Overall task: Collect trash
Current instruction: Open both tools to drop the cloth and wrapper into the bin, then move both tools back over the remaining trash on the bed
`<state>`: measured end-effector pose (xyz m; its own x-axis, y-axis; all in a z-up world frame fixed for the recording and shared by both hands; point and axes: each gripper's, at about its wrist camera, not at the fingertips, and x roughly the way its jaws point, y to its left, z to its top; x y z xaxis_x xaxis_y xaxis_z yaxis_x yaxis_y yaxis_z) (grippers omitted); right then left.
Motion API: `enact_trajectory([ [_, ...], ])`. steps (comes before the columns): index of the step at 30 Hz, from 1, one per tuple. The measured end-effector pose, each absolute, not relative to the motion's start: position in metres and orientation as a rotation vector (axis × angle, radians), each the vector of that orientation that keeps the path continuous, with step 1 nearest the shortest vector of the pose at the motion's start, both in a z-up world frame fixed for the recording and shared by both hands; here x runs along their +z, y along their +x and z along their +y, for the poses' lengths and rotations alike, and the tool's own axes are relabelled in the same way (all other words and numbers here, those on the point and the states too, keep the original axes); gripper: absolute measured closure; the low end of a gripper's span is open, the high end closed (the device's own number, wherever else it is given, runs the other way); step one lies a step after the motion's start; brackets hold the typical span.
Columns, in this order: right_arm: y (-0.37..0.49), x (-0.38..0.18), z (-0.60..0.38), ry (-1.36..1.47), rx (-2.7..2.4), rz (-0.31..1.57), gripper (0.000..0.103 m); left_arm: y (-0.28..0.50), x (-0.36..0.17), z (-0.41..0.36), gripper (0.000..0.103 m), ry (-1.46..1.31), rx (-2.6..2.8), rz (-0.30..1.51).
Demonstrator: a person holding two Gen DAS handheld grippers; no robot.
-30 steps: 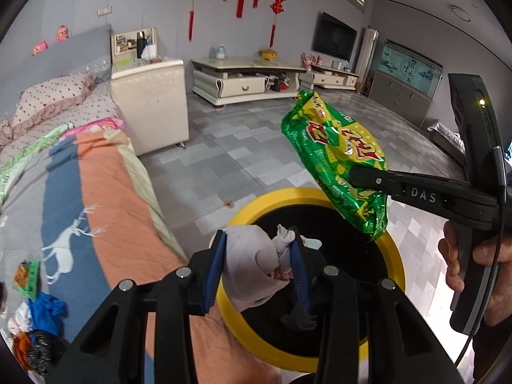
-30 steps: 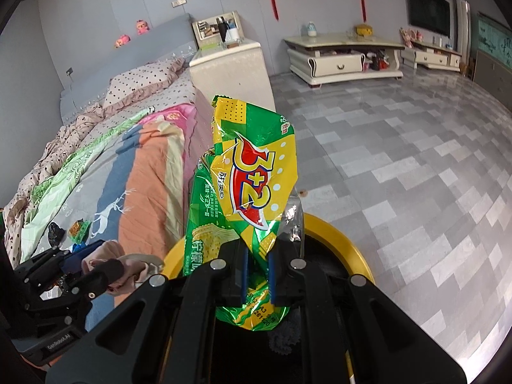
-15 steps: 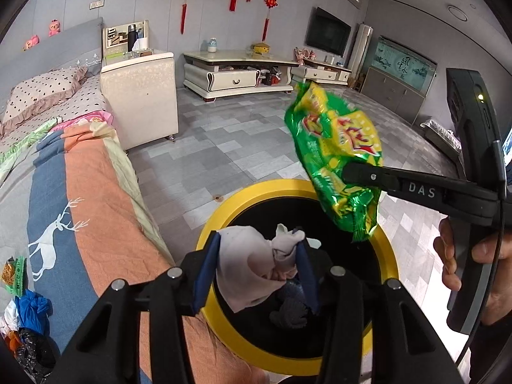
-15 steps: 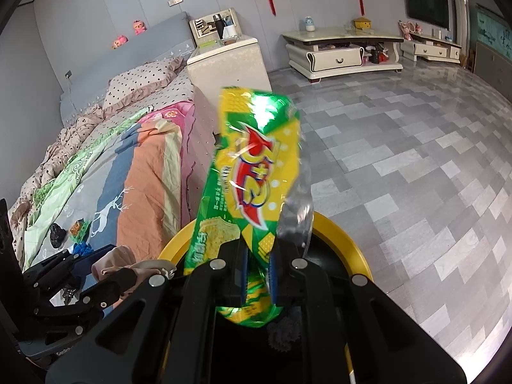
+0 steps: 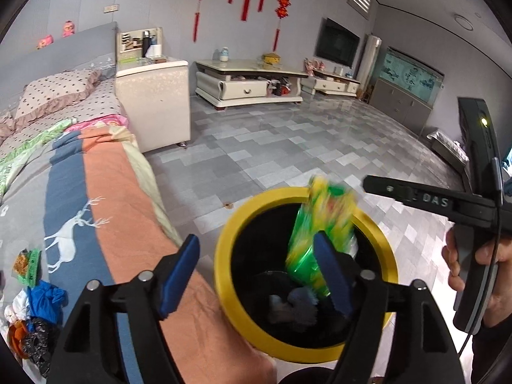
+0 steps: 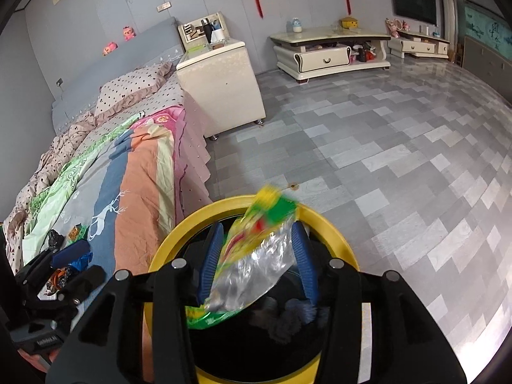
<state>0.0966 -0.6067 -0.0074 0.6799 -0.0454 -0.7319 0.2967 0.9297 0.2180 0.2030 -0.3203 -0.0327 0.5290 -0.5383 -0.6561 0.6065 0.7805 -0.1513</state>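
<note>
A yellow-rimmed black bin stands on the floor beside the bed. A green and yellow snack bag is blurred, falling into the bin's mouth. Dark and pale scraps lie at the bin's bottom. My left gripper is open and empty over the bin's left rim. My right gripper is open above the bin, with the bag dropping between its blue pads. It also shows in the left wrist view, to the right of the bin.
The bed with a striped deer blanket runs along the left. Several more trash pieces lie on it. A white nightstand and a TV cabinet stand beyond on the tiled floor.
Both grippers have opened. The pale crumpled wad has left the left gripper and the snack bag has left the right one and is falling into the bin.
</note>
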Motion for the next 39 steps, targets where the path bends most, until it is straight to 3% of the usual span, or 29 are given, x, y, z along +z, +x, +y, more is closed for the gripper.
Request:
enact_trajectory([
  [3, 0.091, -0.005, -0.604, 0.336, -0.199, 0.801, 0.058, 0.207, -0.029, -0.308, 0.024, 0.085, -0.652, 0.746],
  [7, 0.086, -0.001, -0.595, 0.334, -0.19, 0.787, 0.045, 0.207, -0.022, -0.286, 0.017, 0.08, -0.595, 0.719],
  [17, 0.092, 0.017, -0.54, 0.275, -0.104, 0.755, 0.027, 0.21, -0.006, -0.221, 0.01, 0.059, -0.466, 0.673],
  [39, 0.155, 0.024, -0.341, 0.176, 0.272, 0.78, 0.026, 0.258, -0.009, -0.006, 0.009, 0.007, -0.039, 0.666],
])
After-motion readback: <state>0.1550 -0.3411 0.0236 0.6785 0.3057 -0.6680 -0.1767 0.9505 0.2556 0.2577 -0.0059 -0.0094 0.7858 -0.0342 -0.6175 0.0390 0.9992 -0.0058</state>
